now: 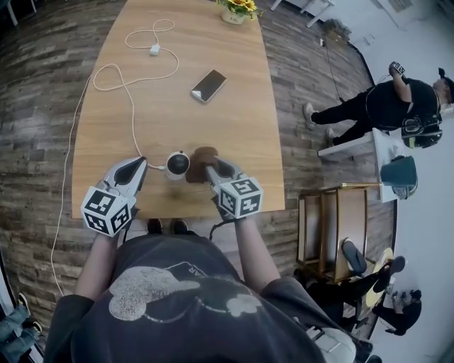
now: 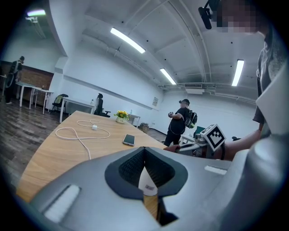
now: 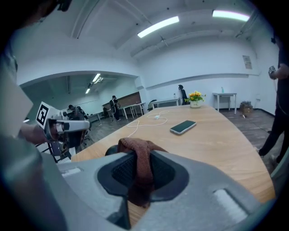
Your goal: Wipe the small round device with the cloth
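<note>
The small round device (image 1: 177, 164), white with a dark face, sits near the front edge of the wooden table (image 1: 234, 120). My right gripper (image 1: 212, 171) is shut on a brown cloth (image 1: 204, 157) that lies against the device's right side. In the right gripper view the cloth (image 3: 138, 153) hangs bunched between the jaws of that gripper (image 3: 140, 157), and the device's dark top (image 3: 111, 151) peeks out to its left. My left gripper (image 1: 144, 167) is just left of the device, shut on its white cable (image 1: 157, 168). A white piece (image 2: 147, 182) shows between the closed jaws of the left gripper (image 2: 145, 151).
The white cable (image 1: 132, 106) loops back to a charger (image 1: 154, 49). A phone (image 1: 208, 85) lies mid-table and a flower pot (image 1: 237, 10) stands at the far end. The table's front edge (image 1: 177, 213) is close. People and chairs are off to the right (image 1: 383, 106).
</note>
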Tool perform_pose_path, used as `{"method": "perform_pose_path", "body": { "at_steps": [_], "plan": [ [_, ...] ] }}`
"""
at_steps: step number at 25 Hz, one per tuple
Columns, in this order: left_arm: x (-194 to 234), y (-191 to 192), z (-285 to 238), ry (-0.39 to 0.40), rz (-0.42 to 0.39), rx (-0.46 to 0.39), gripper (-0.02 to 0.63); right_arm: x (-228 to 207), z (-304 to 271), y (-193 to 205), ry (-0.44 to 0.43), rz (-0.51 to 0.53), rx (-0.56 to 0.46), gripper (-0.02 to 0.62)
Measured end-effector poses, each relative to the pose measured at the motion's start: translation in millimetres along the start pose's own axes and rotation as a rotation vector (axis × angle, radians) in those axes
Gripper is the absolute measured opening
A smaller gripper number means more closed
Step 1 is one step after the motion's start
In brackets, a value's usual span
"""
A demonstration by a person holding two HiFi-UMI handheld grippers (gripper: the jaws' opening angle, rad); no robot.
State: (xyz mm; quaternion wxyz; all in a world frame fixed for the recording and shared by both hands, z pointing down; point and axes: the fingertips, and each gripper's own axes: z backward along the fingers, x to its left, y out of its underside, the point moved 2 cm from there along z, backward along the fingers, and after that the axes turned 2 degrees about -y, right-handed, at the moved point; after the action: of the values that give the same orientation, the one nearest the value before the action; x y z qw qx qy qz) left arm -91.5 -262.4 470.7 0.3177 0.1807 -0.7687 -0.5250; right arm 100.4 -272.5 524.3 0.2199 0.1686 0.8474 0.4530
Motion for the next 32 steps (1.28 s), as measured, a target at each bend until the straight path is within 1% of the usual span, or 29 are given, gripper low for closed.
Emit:
{"method": "perform_pose_path", "body": {
  "at_steps": [4, 7, 11, 13, 15, 18, 25, 29, 32],
  "plan": [
    [8, -3, 1, 0.017, 0.000, -0.008, 0.017, -1, 16, -45, 0.037, 0.035, -0.098, 0.055],
    [14, -6, 2, 0.030, -0.003, -0.016, 0.017, 7, 24, -81, 0.042, 0.075, -0.172, 0.055],
    [21, -9, 2, 0.033, -0.002, -0.020, 0.017, 26, 29, -120, 0.009, 0.136, -0.244, 0.055],
    [23, -9, 2, 0.028, 0.001, -0.020, 0.017, 35, 28, -131, -0.014, 0.151, -0.264, 0.055],
    [25, -8, 1, 0.020, 0.008, -0.019, 0.017, 42, 25, -133, -0.043, 0.152, -0.268, 0.055],
    [27, -7, -4, 0.004, 0.012, -0.015, 0.017, 45, 13, -124, -0.088, 0.143, -0.238, 0.055],
    [20, -12, -15, -0.034, 0.018, -0.017, 0.017, 40, -22, -74, -0.196, 0.116, -0.050, 0.055],
    [19, -11, -17, -0.061, 0.030, -0.017, 0.017, 35, -39, -61, -0.246, 0.120, 0.016, 0.055],
    [17, -8, -20, -0.072, 0.035, -0.011, 0.017, 35, -52, -55, -0.297, 0.145, 0.067, 0.055]
  ]
}}
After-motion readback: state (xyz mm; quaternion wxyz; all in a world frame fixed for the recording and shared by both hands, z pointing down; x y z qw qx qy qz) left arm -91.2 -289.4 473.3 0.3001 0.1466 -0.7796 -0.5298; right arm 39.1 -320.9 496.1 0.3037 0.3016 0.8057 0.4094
